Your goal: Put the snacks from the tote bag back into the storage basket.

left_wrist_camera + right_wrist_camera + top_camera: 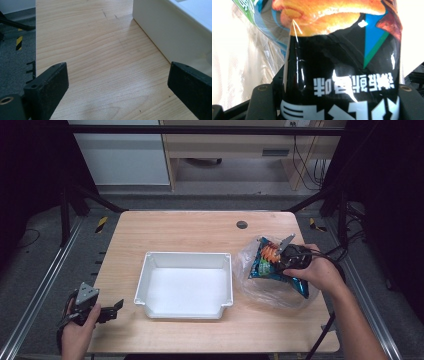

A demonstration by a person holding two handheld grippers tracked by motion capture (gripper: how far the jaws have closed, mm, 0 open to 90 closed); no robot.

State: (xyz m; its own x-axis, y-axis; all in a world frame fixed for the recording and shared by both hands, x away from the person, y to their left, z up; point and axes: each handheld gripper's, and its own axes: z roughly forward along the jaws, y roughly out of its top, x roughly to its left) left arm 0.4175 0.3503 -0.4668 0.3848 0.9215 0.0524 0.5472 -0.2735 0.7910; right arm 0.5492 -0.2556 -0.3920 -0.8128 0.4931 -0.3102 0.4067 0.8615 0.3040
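Note:
A glossy snack bag [266, 264], black and blue with an orange picture, is pinched between the jaws of my right gripper [279, 262] at the table's right side. It lies partly over a crumpled clear plastic bag [262, 292]. In the right gripper view the snack bag [342, 57] stands close up, with white lettering upside down, and my right gripper [335, 100] is shut on its lower end. My left gripper [118, 307] rests at the table's front left corner. Its jaws stand wide apart over bare wood in the left gripper view [117, 85].
An empty white plastic bin [150, 265] sits in the middle of the wooden table [190, 227], and its wall [162, 27] is to the right of the left gripper. A small dark hole [242, 224] marks the tabletop at the back. Metal rails run along both sides.

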